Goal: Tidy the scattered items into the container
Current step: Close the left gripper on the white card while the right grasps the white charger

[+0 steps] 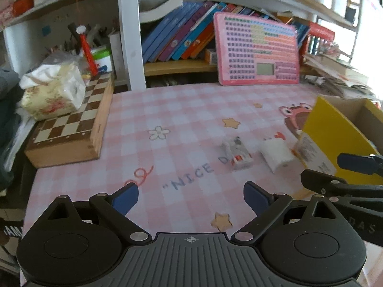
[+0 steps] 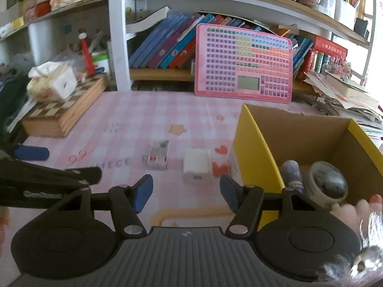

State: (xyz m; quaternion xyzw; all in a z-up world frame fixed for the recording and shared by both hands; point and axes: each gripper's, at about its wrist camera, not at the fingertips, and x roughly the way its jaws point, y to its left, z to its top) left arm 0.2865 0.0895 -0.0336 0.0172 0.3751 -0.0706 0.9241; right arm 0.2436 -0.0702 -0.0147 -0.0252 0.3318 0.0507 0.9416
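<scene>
A small grey-and-white packet with an orange mark (image 1: 237, 152) (image 2: 158, 155) lies on the pink checked cloth. Beside it, to the right, lies a white block (image 1: 275, 153) (image 2: 196, 165). A yellow cardboard box (image 1: 335, 138) (image 2: 253, 153) stands at the right; inside it I see a tape roll (image 2: 328, 181) and a small bottle (image 2: 292, 172). My left gripper (image 1: 191, 199) is open and empty, short of the packet. My right gripper (image 2: 186, 192) is open with nothing between its fingers, just short of the white block and left of the box wall.
A folded chessboard (image 1: 71, 131) with a tissue pack (image 1: 52, 91) on top sits at the left. A pink keypad toy (image 1: 257, 50) leans against the bookshelf at the back. Loose papers (image 2: 344, 95) pile at the right rear. A hand (image 2: 359, 209) shows at the lower right.
</scene>
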